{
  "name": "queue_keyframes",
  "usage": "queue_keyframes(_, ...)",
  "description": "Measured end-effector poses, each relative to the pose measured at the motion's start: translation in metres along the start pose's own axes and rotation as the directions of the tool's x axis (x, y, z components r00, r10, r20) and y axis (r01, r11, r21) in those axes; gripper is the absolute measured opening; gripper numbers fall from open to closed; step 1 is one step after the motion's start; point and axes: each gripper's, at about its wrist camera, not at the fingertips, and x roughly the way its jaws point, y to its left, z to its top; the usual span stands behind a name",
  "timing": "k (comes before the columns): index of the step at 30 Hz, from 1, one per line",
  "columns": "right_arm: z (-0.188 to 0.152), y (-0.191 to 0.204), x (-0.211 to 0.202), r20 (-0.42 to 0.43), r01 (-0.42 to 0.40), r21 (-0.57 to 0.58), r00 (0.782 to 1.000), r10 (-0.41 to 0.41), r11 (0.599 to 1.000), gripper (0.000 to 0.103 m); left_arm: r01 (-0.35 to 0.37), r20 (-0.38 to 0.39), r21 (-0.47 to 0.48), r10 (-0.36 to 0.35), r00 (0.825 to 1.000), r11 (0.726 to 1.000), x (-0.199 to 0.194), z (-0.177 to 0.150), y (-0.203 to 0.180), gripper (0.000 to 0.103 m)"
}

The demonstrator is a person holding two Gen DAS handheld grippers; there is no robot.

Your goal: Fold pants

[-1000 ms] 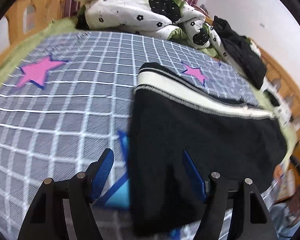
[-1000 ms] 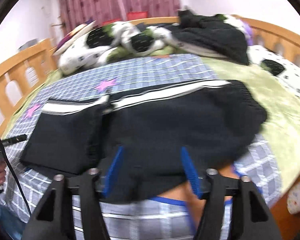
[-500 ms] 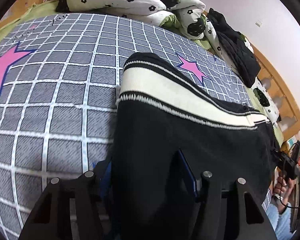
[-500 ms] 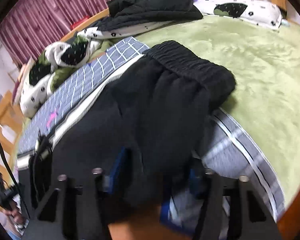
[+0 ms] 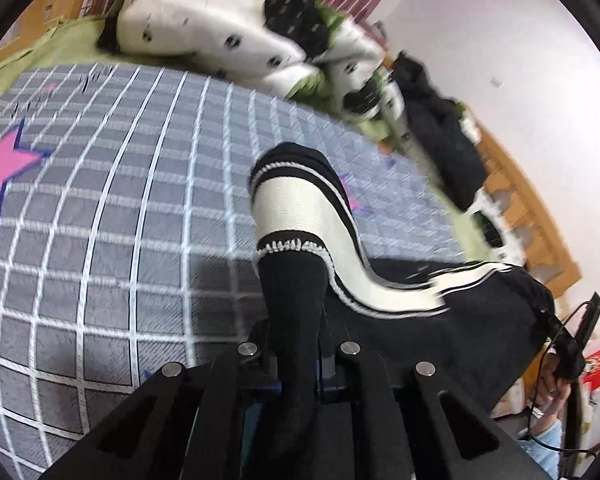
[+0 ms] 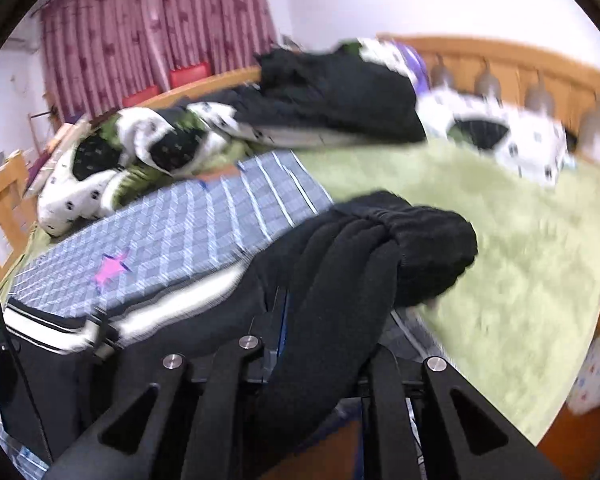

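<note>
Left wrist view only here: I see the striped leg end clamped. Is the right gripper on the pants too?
Observer: Yes. The right gripper is shut on a thick bunch of the pants.
Operator: Which end?
Observer: The elastic waistband end, bunched up just past the fingers.
Operator: What's under it?
Observer: The green blanket, beyond the checked sheet. I cannot tell whether the waistband touches it.
</note>
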Motion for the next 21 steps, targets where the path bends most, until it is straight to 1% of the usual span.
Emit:
queue_keyframes(4,0.036,0.046,-0.04,0.073,-0.038,-0.049,0.996,0.041,0.998,0.013,0.037,0.037,0.015,-0.038,0.999,0.999,-0.045,0.017,-0.01,0.01)
queue_keyframes(6,0.046,0.067,-0.06,0.102,-0.07,-0.068,0.992,0.077,0.995,0.013,0.025,0.076,0.014,-0.026,0.997,1.0,-0.074,0.023,-0.007,0.01)
queue_keyframes(7,0.05,0.079,-0.071,0.118,-0.099,-0.077,0.987,0.107,0.992,0.013,0.017,0.103,0.015,-0.018,0.994,1.0,-0.094,0.025,0.0,0.01)
queue_keyframes(8,0.052,0.086,-0.08,0.131,-0.13,-0.073,0.982,0.139,0.989,0.013,0.006,0.117,0.014,-0.008,0.993,1.0,-0.104,0.027,0.005,0.01)
queue_keyframes(10,0.051,0.098,-0.093,0.154,-0.213,-0.051,0.964,0.218,0.976,0.013,-0.054,0.132,0.002,0.053,0.99,0.999,-0.125,0.028,0.026,0.01)
queue_keyframes(12,0.042,0.106,-0.093,0.153,-0.259,-0.05,0.952,0.264,0.965,0.013,-0.136,0.116,-0.027,0.138,0.984,0.99,-0.131,0.024,0.058,0.01)
queue_keyframes(13,0.033,0.109,-0.086,0.133,-0.275,-0.056,0.951,0.28,0.96,0.014,-0.16,0.106,-0.038,0.163,0.981,0.986,-0.129,0.019,0.07,0.011)
queue_keyframes(14,0.022,0.111,-0.072,0.093,-0.289,-0.06,0.951,0.293,0.955,0.015,-0.198,0.078,-0.057,0.202,0.976,0.979,-0.121,0.012,0.091,0.011)
queue_keyframes(15,0.011,0.111,-0.055,0.042,-0.298,-0.058,0.953,0.3,0.953,0.015,-0.218,0.052,-0.075,0.222,0.974,0.973,-0.112,0.005,0.107,0.011)
queue_keyframes(17,-0.018,0.109,-0.003,-0.119,-0.298,-0.058,0.95,0.29,0.953,0.015,-0.238,-0.022,-0.125,0.237,0.971,0.963,-0.086,-0.01,0.142,0.011)
queue_keyframes(18,-0.039,0.109,0.027,-0.213,-0.259,-0.06,0.947,0.241,0.964,0.015,-0.274,-0.048,-0.148,0.27,0.962,0.95,-0.071,-0.019,0.159,0.011)
queue_keyframes(19,-0.051,0.109,0.042,-0.243,-0.217,-0.075,0.951,0.193,0.973,0.015,-0.286,-0.062,-0.168,0.279,0.958,0.943,-0.06,-0.028,0.173,0.014)
queue_keyframes(20,-0.061,0.109,0.051,-0.267,-0.176,-0.096,0.953,0.145,0.98,0.015,-0.276,-0.063,-0.187,0.269,0.961,0.943,-0.056,-0.034,0.18,0.016)
queue_keyframes(21,-0.069,0.106,0.052,-0.266,-0.176,-0.11,0.953,0.142,0.978,0.015,-0.267,-0.061,-0.218,0.26,0.964,0.939,-0.054,-0.038,0.188,0.025)
